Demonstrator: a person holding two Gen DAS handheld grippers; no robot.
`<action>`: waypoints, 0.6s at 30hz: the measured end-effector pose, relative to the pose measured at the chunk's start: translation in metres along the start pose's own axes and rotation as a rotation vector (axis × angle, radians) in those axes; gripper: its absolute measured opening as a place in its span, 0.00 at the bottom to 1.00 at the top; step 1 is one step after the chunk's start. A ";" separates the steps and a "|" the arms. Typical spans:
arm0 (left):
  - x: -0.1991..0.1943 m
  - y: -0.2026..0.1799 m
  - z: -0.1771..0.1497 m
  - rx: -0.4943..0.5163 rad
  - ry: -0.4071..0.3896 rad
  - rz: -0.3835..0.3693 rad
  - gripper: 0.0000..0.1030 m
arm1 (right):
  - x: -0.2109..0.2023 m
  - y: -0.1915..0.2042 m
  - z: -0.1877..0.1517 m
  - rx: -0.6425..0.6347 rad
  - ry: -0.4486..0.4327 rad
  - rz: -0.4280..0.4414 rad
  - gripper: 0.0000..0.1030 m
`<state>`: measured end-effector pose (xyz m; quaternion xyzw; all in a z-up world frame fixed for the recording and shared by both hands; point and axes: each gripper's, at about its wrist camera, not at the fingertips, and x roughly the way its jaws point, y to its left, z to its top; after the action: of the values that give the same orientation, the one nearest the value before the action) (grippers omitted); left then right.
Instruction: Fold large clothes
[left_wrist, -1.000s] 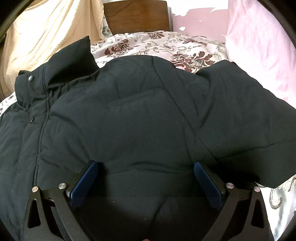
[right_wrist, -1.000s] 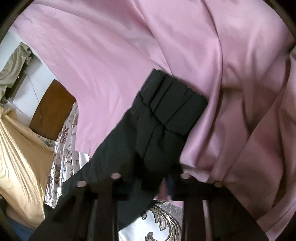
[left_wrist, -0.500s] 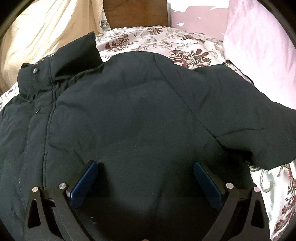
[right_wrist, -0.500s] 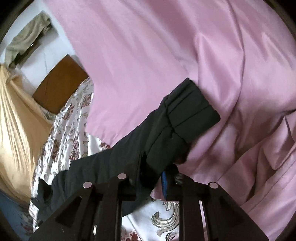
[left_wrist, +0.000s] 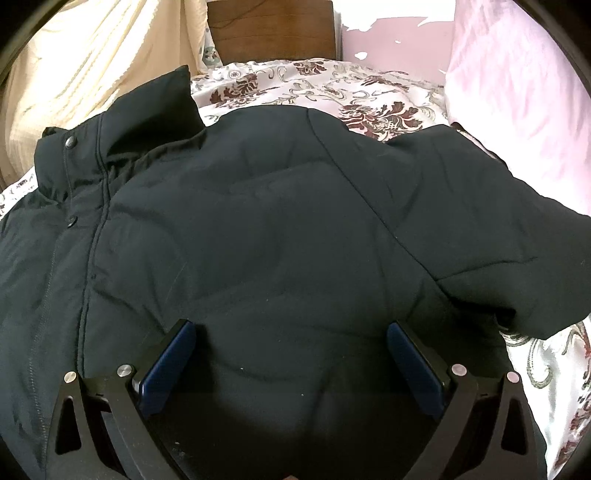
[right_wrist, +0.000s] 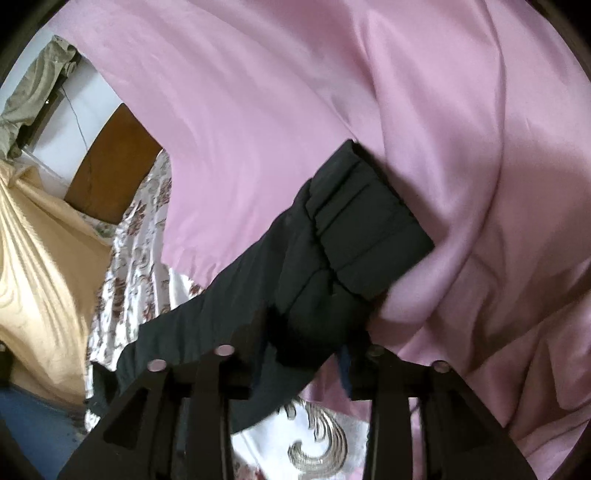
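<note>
- The black jacket (left_wrist: 266, 236) lies spread across the flowered bedspread (left_wrist: 354, 88), front up, its collar (left_wrist: 122, 125) toward the far left corner of the bed near the wooden headboard (left_wrist: 269, 29).
- The left claw (left_wrist: 291, 332) stands wide and released, its blue pads (left_wrist: 166, 365) pressed down on the jacket's body near the bed's near edge; padded cloth bulges between the fingers but is not pinched.
- The jacket's sleeve (right_wrist: 332, 258) runs toward the right edge of the bed, its cuff (right_wrist: 373, 221) resting against the pink quilt (right_wrist: 295, 92).
- The right claw (right_wrist: 299, 354) sits at the near end of that sleeve. Its jaws are opening; the sleeve cloth is between them, and the gap on the right side shows a blue pad (right_wrist: 345, 363) clear of the cloth.
- Against the picture a second ago, the right claw was clenched on the sleeve; now the grip has loosened.
- The cuff now lies farther right in the right wrist view and flatter on the quilt.
- In the left wrist view the sleeve has dropped lower over the right side of the bedspread, and the left claw sits in the same place on the jacket.
</note>
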<state>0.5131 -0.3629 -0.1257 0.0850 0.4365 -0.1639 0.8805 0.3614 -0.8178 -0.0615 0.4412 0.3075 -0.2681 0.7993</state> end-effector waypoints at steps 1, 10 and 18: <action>0.000 0.000 0.000 0.000 -0.001 0.000 1.00 | -0.005 -0.002 -0.001 -0.003 0.001 0.007 0.48; 0.001 -0.002 -0.001 0.005 -0.004 0.008 1.00 | -0.017 -0.028 0.008 0.068 -0.062 0.018 0.58; -0.009 0.007 0.002 -0.022 0.014 -0.051 1.00 | -0.053 0.024 -0.016 -0.093 -0.253 -0.105 0.15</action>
<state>0.5119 -0.3547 -0.1169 0.0654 0.4465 -0.1809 0.8739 0.3386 -0.7847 -0.0169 0.3498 0.2391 -0.3484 0.8361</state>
